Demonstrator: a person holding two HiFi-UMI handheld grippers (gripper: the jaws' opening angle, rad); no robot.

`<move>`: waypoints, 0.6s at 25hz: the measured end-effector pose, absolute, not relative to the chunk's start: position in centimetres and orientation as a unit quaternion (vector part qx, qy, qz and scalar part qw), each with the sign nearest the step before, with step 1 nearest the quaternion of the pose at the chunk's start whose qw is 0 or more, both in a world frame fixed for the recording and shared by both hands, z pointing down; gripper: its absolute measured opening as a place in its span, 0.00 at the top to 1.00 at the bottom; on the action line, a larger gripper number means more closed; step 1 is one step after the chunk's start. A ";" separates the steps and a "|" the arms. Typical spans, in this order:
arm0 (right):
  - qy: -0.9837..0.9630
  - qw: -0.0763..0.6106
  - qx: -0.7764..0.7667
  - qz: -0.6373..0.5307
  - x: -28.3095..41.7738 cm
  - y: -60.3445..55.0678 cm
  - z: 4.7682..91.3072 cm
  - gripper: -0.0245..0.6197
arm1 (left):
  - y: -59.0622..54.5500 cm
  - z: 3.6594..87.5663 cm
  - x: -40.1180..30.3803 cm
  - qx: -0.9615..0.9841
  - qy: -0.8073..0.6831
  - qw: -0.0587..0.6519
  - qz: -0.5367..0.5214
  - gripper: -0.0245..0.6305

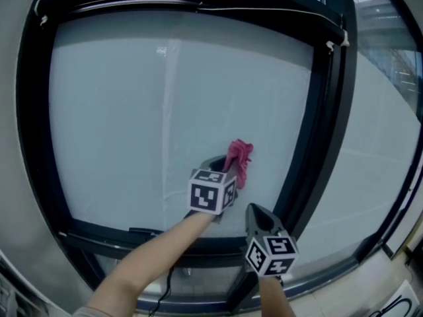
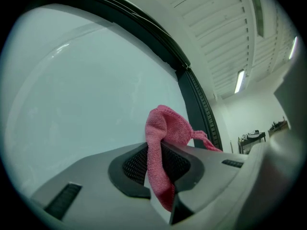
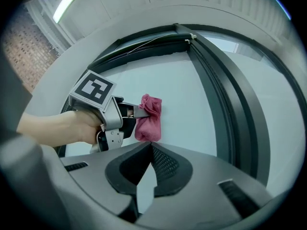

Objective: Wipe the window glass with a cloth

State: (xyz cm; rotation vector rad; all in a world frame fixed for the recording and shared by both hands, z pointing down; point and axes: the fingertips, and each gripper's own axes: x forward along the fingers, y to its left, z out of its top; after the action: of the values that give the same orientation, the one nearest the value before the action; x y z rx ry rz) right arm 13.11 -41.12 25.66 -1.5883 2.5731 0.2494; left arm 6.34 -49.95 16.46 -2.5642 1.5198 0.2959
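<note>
A pink cloth (image 1: 238,161) is pinched in my left gripper (image 1: 223,166) and pressed against the frosted window glass (image 1: 165,111), low and right of the pane's middle. In the left gripper view the cloth (image 2: 160,152) hangs between the shut jaws, bunched at their tips. From the right gripper view, the cloth (image 3: 149,119) and the left gripper (image 3: 139,113) show ahead against the glass (image 3: 192,104). My right gripper (image 1: 254,211) hovers lower right by the frame, its jaws shut with nothing between them (image 3: 149,145).
A black window frame (image 1: 330,111) rings the pane, with a vertical bar on the right and a second pane (image 1: 383,150) beyond it. A black sill (image 1: 132,240) runs below. A cable (image 1: 165,282) hangs under the sill.
</note>
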 end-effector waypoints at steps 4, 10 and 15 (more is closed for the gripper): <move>0.856 0.055 -0.507 0.083 10.2 -40.9 25.7 0.96 | -49.0 16.1 3.0 -0.842 0.525 0.083 0.094 0.88; 0.873 0.059 -0.477 0.087 5.7 -40.5 25.4 0.96 | -47.9 15.6 -2.3 -0.826 0.548 0.087 0.098 0.88; 0.886 0.063 -0.452 0.081 2.5 -40.3 25.6 0.96 | -46.9 15.2 -6.6 -0.810 0.571 0.091 0.097 0.88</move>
State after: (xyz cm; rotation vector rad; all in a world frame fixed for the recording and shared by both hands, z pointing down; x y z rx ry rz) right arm 2.48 -40.34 25.60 -1.3645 2.6781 0.2460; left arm -6.60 -46.85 15.21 -2.4067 1.6967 0.2883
